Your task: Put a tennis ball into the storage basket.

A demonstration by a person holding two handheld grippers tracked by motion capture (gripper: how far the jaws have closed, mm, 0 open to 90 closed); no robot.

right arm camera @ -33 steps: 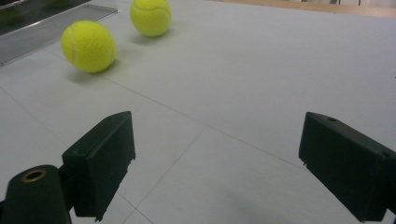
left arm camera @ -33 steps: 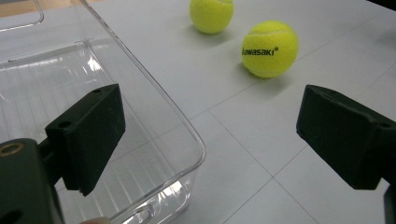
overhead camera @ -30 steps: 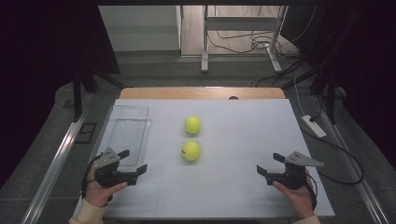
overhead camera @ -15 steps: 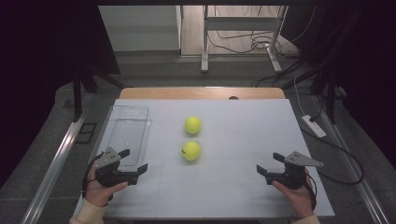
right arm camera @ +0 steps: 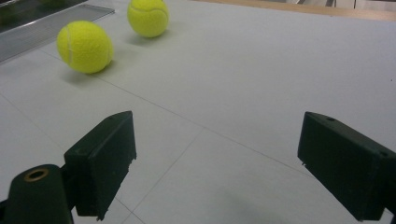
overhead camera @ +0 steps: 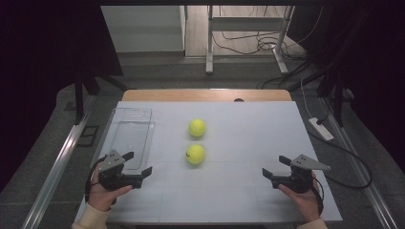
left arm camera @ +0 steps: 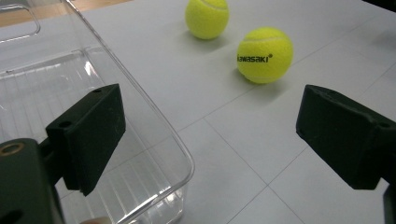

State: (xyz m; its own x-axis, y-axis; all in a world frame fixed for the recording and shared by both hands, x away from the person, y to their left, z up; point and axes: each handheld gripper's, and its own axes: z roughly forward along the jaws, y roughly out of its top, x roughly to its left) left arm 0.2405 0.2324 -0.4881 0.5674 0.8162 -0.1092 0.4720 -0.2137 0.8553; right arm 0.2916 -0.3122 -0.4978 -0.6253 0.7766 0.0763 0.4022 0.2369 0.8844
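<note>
High view is showing two yellow tennis balls lying on the white worktop (overhead camera: pixel 248 143), with both grippers resting at its near edge. The left gripper (overhead camera: pixel 135 163) is sitting just beside the near end of a clear plastic tray (overhead camera: pixel 130 131), and its fingers are standing wide apart, holding nothing. The right gripper (overhead camera: pixel 276 166) is also keeping its fingers spread and empty. The nearer tennis ball (overhead camera: pixel 195 154) is lying between the two grippers, ahead of the fingertips and closer to the left ones; the farther tennis ball (overhead camera: pixel 197 128) is lying just behind it, not touching it. In the left gripper view, the left finger (left arm camera: pixel 88 135) is hanging over the tray corner, while the nearer ball, with black lettering, is showing ahead between the fingers.
</note>
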